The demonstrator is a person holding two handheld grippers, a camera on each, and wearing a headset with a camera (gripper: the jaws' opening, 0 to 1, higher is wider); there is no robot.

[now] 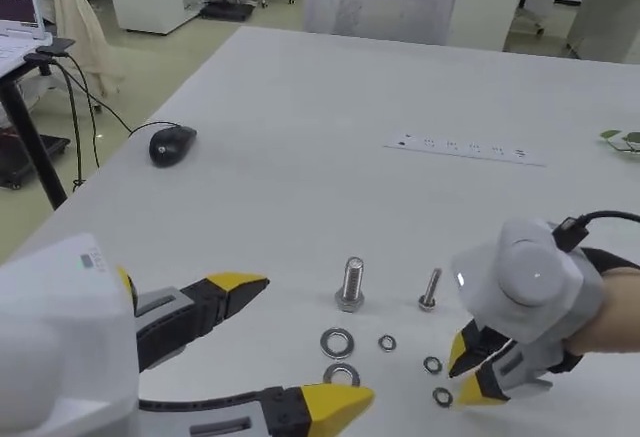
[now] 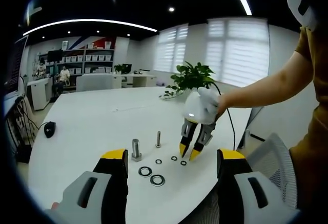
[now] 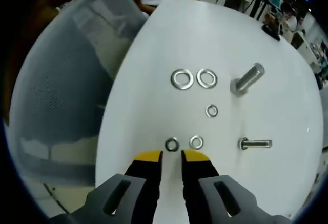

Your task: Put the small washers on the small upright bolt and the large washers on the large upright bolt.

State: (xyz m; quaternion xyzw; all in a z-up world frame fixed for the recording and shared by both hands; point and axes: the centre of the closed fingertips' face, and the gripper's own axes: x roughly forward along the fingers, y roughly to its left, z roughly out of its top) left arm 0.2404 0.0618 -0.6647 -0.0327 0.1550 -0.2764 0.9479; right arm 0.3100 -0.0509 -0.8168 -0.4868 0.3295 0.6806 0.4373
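Note:
A large bolt (image 1: 351,285) and a small bolt (image 1: 430,290) stand head-down and upright on the white table (image 1: 300,187). Two large washers (image 1: 337,342) (image 1: 342,374) lie flat in front of the large bolt. Three small washers (image 1: 387,343) (image 1: 432,365) (image 1: 442,396) lie in front of the small bolt. My right gripper (image 1: 467,372) hovers just right of the nearest small washers (image 3: 172,144) (image 3: 196,142), jaws a narrow gap apart and empty. My left gripper (image 1: 288,342) is wide open at the lower left, its jaws flanking the large washers (image 2: 145,171) from above, holding nothing.
A black mouse (image 1: 172,143) lies at the far left of the table and a white power strip (image 1: 466,149) at the far right. A grey chair (image 1: 378,7) stands behind the table, and plant leaves (image 1: 625,140) reach in at the right edge.

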